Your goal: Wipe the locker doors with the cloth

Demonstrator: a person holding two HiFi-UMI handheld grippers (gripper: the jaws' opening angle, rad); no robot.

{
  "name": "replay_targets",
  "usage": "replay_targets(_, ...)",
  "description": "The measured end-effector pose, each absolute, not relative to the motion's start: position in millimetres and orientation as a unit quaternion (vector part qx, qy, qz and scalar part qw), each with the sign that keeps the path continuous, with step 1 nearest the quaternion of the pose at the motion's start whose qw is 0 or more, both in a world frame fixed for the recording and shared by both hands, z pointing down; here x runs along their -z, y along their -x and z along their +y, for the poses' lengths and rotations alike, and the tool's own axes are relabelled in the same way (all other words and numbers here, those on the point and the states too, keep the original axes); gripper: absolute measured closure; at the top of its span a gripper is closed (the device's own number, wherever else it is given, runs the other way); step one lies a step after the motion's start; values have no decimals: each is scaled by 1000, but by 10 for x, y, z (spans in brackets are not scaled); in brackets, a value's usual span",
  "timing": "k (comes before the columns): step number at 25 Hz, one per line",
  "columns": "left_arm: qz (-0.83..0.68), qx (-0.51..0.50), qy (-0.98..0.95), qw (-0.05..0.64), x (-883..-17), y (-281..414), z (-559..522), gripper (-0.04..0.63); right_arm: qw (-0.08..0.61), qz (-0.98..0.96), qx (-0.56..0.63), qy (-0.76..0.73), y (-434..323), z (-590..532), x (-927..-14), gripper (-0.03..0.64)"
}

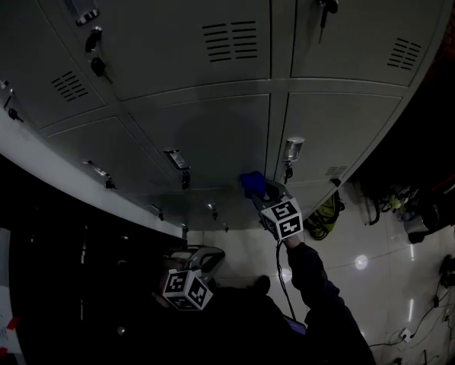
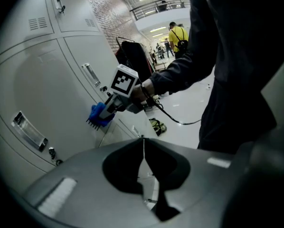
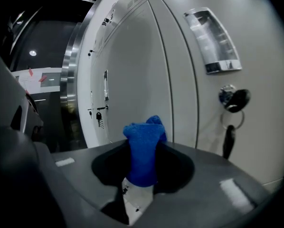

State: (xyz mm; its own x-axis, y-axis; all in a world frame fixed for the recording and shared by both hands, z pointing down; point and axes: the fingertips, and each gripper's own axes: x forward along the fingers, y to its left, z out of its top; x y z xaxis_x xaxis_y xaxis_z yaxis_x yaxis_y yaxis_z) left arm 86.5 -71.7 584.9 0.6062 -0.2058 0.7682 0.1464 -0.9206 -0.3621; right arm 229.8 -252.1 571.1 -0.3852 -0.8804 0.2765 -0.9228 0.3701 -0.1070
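Gripping blue cloth, right tool at locker door.

floor: glossy pale tile | on it: green-black item, beside lockers

Right claw hides part of the cloth.

Count: 1 blue cloth, 2 tools (left tool, right tool), 2 marker cubes. Locker doors: at least 6 in head view. Right gripper view: 2 hanging keys.
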Motion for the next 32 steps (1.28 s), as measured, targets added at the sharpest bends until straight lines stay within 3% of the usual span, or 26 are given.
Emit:
replay_targets(14, 23, 438, 879, 186, -5896, -954, -661, 592, 95, -823, -128, -546, -2353, -2434, -5745, 500)
replay_targets(32, 26, 443, 879, 176, -5927, 502, -1221, 592, 101, -855, -135, -490, -393, -2918, -5891, 500)
